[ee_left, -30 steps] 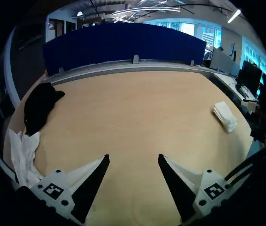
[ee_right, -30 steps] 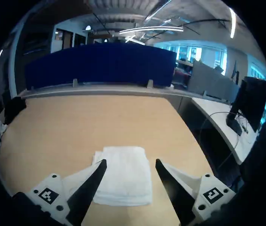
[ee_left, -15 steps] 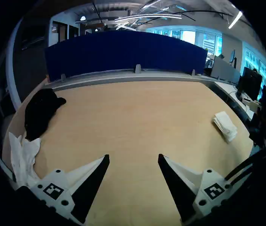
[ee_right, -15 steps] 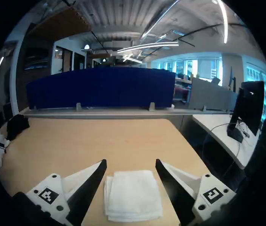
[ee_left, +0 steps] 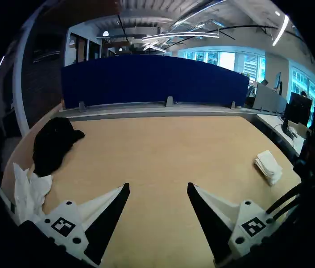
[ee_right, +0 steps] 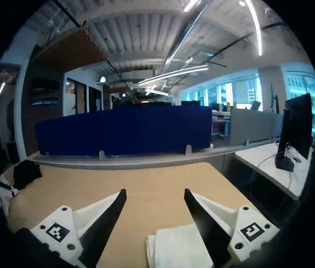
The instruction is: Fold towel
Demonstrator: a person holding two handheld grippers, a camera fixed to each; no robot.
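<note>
Wooden desk (ee_left: 157,143), blue divider (ee_left: 153,80) behind. Black cloth (ee_left: 52,145) and white cloth (ee_left: 26,194) far left; folded towel (ee_left: 268,166) far right, below right gripper (ee_right: 154,191). Left gripper (ee_left: 157,184) over bare desk. Both spread wide, empty.

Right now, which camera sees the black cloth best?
The left gripper view. There the black cloth lies big and whole on the left side of the table. The right gripper view shows the cloth too, but small, dark and far off near the left edge.

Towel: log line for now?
towel: folded, on table | left gripper: open, empty | right gripper: open, empty, near towel | black cloth, white cloth: opposite table edge
</note>
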